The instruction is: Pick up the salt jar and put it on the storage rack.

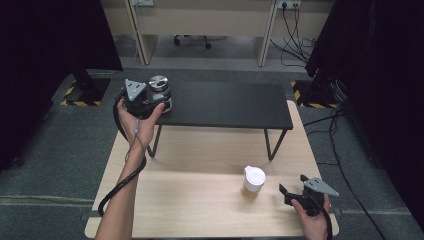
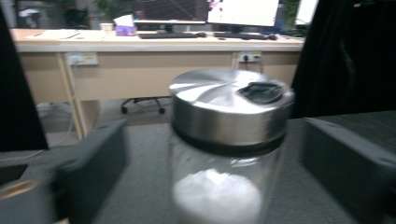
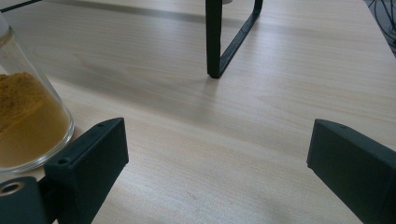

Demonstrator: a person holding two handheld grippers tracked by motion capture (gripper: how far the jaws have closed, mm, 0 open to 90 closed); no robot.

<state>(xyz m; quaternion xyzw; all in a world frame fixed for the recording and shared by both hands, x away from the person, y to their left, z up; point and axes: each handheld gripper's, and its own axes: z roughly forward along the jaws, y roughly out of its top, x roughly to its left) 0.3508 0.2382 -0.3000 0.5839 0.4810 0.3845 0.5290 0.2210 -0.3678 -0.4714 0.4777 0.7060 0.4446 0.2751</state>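
A glass jar [image 1: 159,89] with a brushed steel lid and white powder inside stands on the left end of a low black shelf [image 1: 225,105]. My left gripper [image 1: 161,101] is open around it: in the left gripper view the jar [image 2: 229,140] stands between the jaws with a gap on each side. A second glass jar [image 1: 253,183], white-lidded and holding yellow powder, stands on the wooden table [image 1: 190,195]. My right gripper [image 1: 292,184] rests just right of it, open with nothing between its jaws. In the right gripper view that jar [image 3: 23,126] is at the left edge.
The black shelf stands on thin metal legs [image 3: 219,42] across the back of the table. Dark panels flank the table on both sides. Cables [image 1: 335,130] trail over the floor at the right. A beige desk [image 2: 140,70] and an office chair stand behind.
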